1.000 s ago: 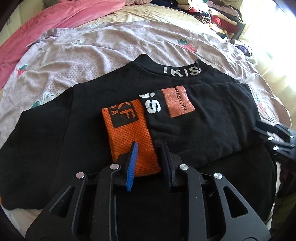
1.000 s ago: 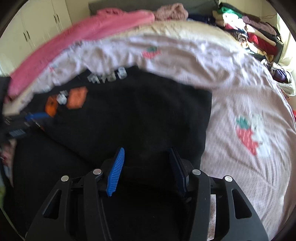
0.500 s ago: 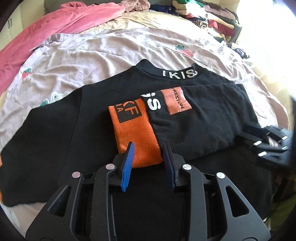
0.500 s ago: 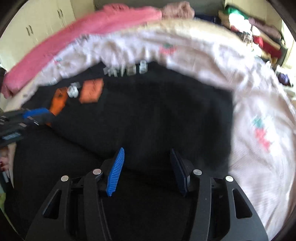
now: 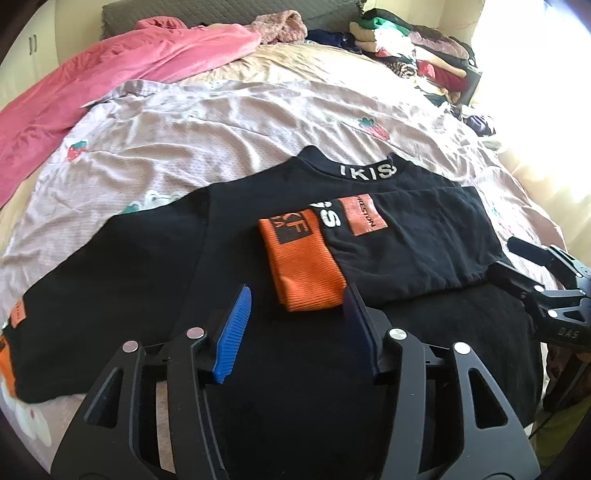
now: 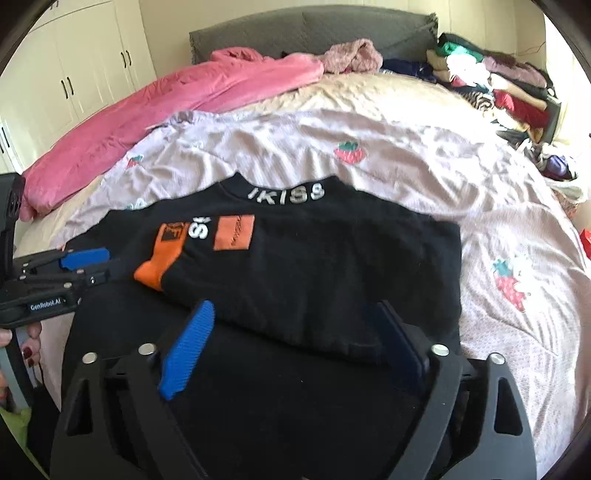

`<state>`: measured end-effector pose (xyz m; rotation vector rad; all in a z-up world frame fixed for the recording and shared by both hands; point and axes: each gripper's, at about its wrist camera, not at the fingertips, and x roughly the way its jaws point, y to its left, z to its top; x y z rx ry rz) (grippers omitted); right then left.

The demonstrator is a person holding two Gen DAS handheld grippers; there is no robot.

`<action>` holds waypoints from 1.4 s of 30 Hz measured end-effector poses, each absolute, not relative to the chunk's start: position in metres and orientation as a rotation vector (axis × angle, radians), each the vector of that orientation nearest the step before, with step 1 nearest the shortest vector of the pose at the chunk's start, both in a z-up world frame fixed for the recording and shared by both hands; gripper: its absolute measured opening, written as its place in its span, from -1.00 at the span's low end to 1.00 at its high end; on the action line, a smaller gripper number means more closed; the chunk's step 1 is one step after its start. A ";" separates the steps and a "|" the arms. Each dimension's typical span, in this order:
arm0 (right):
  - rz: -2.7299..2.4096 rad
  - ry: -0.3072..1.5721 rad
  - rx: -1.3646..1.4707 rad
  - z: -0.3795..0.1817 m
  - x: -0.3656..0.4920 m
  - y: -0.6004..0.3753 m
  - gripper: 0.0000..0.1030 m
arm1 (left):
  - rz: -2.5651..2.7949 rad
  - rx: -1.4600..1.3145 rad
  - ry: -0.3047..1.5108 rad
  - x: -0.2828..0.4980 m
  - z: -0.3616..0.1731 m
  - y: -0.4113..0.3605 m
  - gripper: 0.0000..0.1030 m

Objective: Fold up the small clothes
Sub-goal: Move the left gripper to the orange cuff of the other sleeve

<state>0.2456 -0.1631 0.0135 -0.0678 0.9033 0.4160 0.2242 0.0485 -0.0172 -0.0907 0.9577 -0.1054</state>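
A black long-sleeved sweatshirt with white lettering on its collar [image 5: 258, 295] lay flat on the bed, over a wrinkled pale lilac sheet printed with strawberries [image 5: 221, 122]. Its right sleeve was folded across the chest, so the ribbed orange cuff [image 5: 304, 266] rested near the middle of the garment, beside an orange patch [image 5: 364, 220]. The other sleeve stretched out to the left edge of the bed. The left gripper [image 5: 297, 325] hung just above the lower body of the sweatshirt, close to the cuff's end, its jaws spread with nothing between them. The right gripper [image 6: 295, 339] sat over the folded sleeve's near edge, jaws spread wide and gripping nothing. A rumpled pink fleece blanket [image 6: 166, 103] ran along the far left side, and a heap of mixed clothes [image 6: 491, 85] was piled at the far right corner near the grey headboard [image 6: 314, 29]. White wardrobe doors [image 6: 74, 74] stood behind.
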 end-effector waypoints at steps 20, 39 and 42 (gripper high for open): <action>0.485 0.768 -0.076 0.072 0.220 -0.106 0.89 | -0.046 -0.147 0.857 0.180 0.021 0.101 0.70; 0.549 0.712 -0.128 0.085 0.204 -0.027 0.91 | 0.077 -0.212 0.813 0.138 0.025 0.189 0.70; 0.556 0.707 -0.151 0.083 0.201 -0.012 0.91 | 0.089 -0.222 0.808 0.133 0.024 0.203 0.70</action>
